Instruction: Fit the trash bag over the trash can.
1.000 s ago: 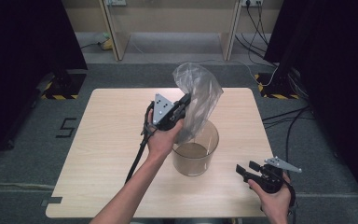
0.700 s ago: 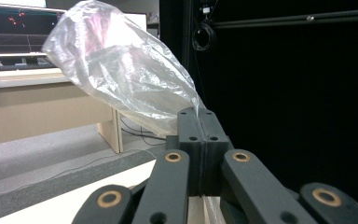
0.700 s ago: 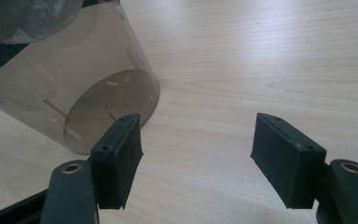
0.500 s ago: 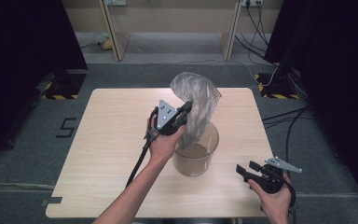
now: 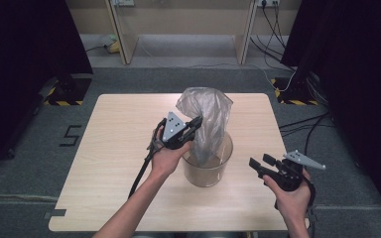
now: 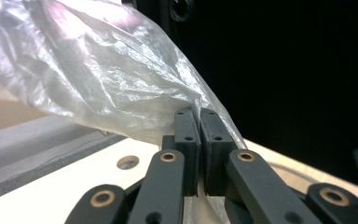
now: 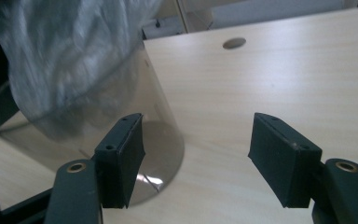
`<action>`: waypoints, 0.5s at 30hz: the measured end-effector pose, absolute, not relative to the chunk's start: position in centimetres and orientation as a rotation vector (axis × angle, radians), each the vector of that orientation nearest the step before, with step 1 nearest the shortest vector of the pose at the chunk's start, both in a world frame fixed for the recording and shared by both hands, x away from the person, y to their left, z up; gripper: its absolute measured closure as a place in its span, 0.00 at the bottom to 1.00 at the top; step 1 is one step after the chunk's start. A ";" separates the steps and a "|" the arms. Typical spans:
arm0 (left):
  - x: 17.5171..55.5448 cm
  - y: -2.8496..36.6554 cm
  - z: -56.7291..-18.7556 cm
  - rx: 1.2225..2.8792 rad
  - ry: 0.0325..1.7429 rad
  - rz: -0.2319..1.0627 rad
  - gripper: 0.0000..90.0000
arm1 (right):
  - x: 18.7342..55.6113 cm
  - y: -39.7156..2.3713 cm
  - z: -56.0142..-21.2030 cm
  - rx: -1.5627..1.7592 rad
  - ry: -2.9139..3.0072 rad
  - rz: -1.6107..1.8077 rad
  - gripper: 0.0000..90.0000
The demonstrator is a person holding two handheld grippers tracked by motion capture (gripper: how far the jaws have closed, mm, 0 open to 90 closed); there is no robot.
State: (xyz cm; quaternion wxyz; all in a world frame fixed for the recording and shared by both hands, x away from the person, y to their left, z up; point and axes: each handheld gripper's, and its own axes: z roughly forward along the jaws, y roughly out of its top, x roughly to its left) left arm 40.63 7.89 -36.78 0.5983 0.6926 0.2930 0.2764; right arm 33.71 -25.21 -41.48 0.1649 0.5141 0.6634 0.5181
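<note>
Lowering since a second ago, my left fingers (image 5: pixel 196 122) are pinching the clear plastic bag (image 5: pixel 206 121) shut-tight, feeding it into the clear bin (image 5: pixel 207 163) mid-tabletop (image 5: pixel 114 148). Nearer me, my right fingers (image 5: pixel 259 164) are hanging wide open, empty, beside that bin.

Both grippers are black. The left gripper (image 5: pixel 197 123) carries a grey three-cornered plate with small dark dots, and a black cable trails from it along the bare forearm. The right gripper (image 5: pixel 261 163) bears a like plate. Brass-coloured rivets join the linkages; small screws sit in the flat rectangular pads (image 7: pixel 279 151).
</note>
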 end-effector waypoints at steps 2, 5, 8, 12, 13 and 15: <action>40.5 7.9 -36.9 1.653 0.670 0.612 0.95 | 34.5 -24.5 -40.5 1.443 1.890 1.487 0.40; 40.3 8.0 -37.0 1.683 0.652 0.585 0.94 | 35.2 -23.7 -39.5 1.428 1.898 1.502 0.42; 39.9 8.3 -36.9 1.740 0.607 0.536 0.86 | 36.6 -21.9 -37.8 1.374 1.935 1.509 0.45; 39.4 9.0 -36.7 1.770 0.587 0.517 0.72 | 37.3 -20.7 -36.9 1.349 1.957 1.509 0.46; 39.0 9.5 -36.5 1.788 0.574 0.520 0.68 | 37.6 -20.0 -36.5 1.329 1.968 1.511 0.46; 38.5 10.2 -36.3 1.793 0.574 0.540 0.62 | 37.9 -19.4 -36.1 1.314 1.980 1.517 0.46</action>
